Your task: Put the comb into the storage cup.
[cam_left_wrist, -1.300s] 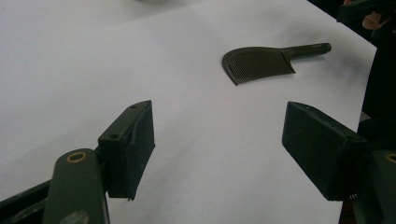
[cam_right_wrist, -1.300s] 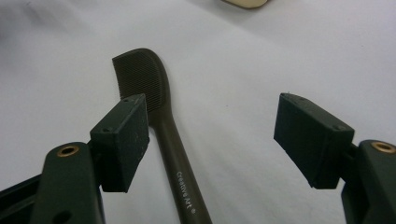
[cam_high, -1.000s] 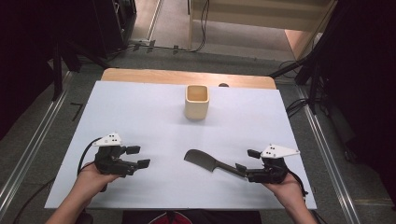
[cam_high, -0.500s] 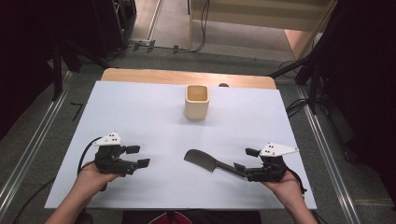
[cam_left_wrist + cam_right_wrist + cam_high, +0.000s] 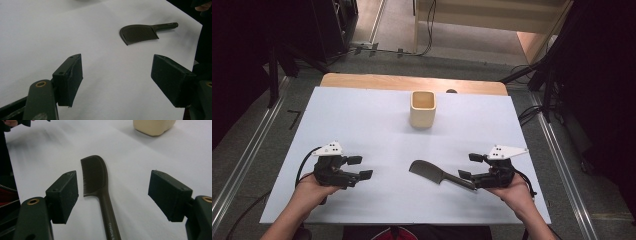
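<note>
At the lower right of the high view, the right gripper (image 5: 466, 166) holds its jaws wide, astride the handle of one dark plastic wide-toothed comb (image 5: 432, 172) lying flat on the white table sheet (image 5: 362, 115), not pressing it. At lower left, the left gripper (image 5: 360, 167) gapes empty. Farther up, at centre, stands one cream square cup (image 5: 422, 109), nothing between.
</note>
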Motion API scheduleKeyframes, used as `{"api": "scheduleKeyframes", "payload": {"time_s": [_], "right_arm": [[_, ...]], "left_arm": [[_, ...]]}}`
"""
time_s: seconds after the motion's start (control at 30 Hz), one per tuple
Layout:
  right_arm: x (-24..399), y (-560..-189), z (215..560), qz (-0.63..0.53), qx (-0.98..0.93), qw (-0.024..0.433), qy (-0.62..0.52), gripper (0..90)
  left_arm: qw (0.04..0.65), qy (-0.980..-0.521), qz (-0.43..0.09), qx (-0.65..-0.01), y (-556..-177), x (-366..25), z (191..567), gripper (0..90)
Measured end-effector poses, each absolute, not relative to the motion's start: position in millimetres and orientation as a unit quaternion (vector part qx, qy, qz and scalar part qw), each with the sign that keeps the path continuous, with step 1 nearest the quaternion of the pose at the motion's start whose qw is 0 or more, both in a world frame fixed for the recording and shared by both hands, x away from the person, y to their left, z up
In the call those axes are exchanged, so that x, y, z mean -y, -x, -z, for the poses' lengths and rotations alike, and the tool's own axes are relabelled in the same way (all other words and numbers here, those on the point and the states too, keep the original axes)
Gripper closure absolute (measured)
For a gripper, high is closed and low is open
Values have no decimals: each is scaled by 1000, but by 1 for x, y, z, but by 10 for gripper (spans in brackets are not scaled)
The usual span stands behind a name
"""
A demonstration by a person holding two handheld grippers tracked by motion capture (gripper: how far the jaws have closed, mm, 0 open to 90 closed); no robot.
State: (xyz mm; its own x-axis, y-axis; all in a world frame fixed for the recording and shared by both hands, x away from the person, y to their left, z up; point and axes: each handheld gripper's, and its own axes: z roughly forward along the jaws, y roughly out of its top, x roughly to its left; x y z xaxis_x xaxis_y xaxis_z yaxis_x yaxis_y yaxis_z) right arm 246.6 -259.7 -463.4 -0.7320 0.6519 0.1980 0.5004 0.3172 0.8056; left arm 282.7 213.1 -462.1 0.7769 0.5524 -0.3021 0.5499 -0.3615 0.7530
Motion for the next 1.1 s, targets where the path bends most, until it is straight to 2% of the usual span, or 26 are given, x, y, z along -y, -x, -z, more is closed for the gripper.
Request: {"api": "scheduleKeyframes", "payload": {"time_s": [0.33,1.1], "right_arm": [[250,-259,467,-461,-815,68,-344,227],[256,-251,501,-423,-836,64,-344,257]], "left_arm": [[455,-825,-1,-335,-282,-214,462,265],[460,-822,-3,-337,-282,-215,461,265]]}}
